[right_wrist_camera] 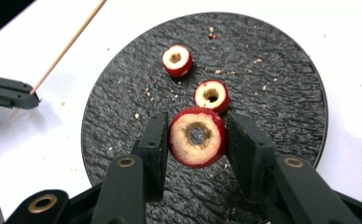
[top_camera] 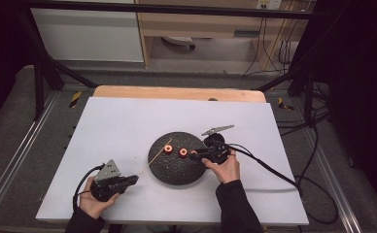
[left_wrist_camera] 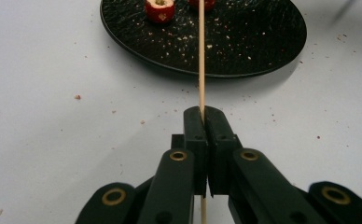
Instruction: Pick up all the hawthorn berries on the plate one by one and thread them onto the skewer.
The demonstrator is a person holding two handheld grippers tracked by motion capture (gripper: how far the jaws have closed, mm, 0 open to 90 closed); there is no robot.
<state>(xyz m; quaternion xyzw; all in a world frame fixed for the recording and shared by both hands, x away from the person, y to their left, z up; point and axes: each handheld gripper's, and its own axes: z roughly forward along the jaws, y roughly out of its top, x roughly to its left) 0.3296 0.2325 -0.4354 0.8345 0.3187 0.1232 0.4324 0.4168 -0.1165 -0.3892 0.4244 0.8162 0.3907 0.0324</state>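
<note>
My right gripper is shut on a cored red fruit ring, held just above the black round plate. Two smaller cored red pieces lie on the plate beyond it. My left gripper is shut on a thin wooden skewer whose tip reaches over the plate beside a red piece. From above, the left gripper sits left of the plate, the skewer slants up to the right, and the right gripper hovers over the plate's right part.
The plate rests on a white sheet over a wooden table. Crumbs of fruit are scattered on the plate and the sheet. Black cables trail from the right gripper across the sheet's right side. A dark metal frame surrounds the table.
</note>
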